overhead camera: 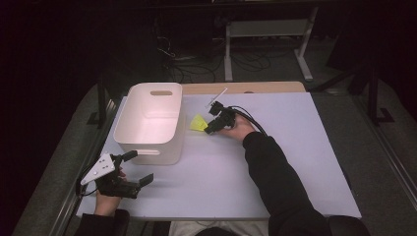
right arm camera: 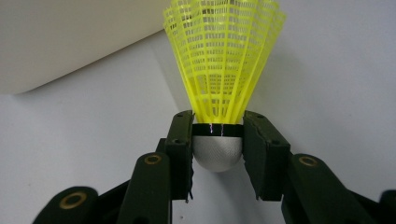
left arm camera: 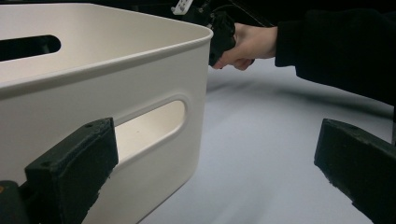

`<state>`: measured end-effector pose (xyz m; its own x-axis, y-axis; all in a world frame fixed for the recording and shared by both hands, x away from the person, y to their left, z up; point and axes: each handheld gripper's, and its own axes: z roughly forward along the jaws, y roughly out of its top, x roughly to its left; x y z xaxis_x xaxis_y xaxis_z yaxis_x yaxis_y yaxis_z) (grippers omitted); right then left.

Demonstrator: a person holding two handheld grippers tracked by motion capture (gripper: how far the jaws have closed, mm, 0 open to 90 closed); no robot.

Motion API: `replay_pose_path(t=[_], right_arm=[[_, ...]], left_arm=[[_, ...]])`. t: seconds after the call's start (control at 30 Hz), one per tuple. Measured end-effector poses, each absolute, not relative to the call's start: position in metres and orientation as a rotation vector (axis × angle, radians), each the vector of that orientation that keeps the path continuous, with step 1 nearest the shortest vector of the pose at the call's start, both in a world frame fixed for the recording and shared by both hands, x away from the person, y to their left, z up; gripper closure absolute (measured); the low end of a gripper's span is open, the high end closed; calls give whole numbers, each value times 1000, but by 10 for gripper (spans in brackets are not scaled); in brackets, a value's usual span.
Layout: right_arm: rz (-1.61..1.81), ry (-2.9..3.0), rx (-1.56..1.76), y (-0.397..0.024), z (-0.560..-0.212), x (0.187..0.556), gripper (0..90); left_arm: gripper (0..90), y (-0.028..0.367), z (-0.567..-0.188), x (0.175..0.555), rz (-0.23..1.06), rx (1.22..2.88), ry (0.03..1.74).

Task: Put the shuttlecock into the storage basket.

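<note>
- Shuttlecock, yellow plastic with a netted skirt and a rounded white cork head [overhead camera: 198, 123], lies in the high view on the pale grey table top [overhead camera: 295, 157], just beside the right wall of the white plastic storage bin with cut-out handles [overhead camera: 147, 142]. The right gripper [overhead camera: 210, 129] meets it at its head end, with the person's right hand [overhead camera: 237, 127] behind it and a black sleeve [overhead camera: 280, 182] running back to the bottom edge. A black cable [overhead camera: 253, 119] loops off that gripper.
- Same view: the left gripper [overhead camera: 141, 169], topped by a grey three-cornered plate [overhead camera: 99, 168], rests near the front left corner of the table, just in front of the bin, its jaws spread apart with nothing between them.
- Left gripper view: its two black jaws stand wide, one in front of the bin wall [left arm camera: 154, 93] below the handle slot, the other over bare table [left arm camera: 261, 158]. Beyond the bin's corner the right hand [left arm camera: 250, 44] grips its tool, sleeve [left arm camera: 341, 51] to the side.
- Right gripper view: the right gripper [right arm camera: 217, 144] has its pads pressed on either side of the shuttlecock [right arm camera: 219, 70], clamped at the black band where the skirt joins the white head. The skirt points away from the camera, towards the bin wall [right arm camera: 70, 37] at upper left, with the table [right arm camera: 93, 140] beneath.
</note>
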<state>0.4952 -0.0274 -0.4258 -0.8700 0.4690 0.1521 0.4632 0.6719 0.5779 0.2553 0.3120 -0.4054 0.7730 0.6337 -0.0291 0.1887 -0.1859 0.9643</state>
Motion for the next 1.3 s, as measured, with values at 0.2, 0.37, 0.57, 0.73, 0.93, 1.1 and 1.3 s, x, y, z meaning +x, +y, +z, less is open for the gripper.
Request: replay_pose_path(t=[0.2,0.37,0.57,0.73,0.93,1.1,1.3], right_arm=[[996,2852,785,-27,-420,492,632],[1010,2836,789,-29,-411,489,632],[1039,2813,793,-34,-400,485,632],[1063,2797,787,-38,-392,481,633],[1113,2774,795,-45,-385,476,632],[1152,2761,788,-47,-379,469,632],[1178,2748,755,-46,-368,461,633]], left_arm=[[0,312,-405,255,453,1746,646],[0,312,-406,255,451,1748,645],[0,311,-406,255,449,1750,645],[0,311,-406,256,448,1753,647],[0,311,-406,256,447,1754,650],[0,311,-406,256,445,1755,653],[0,311,-406,256,446,1755,655]])
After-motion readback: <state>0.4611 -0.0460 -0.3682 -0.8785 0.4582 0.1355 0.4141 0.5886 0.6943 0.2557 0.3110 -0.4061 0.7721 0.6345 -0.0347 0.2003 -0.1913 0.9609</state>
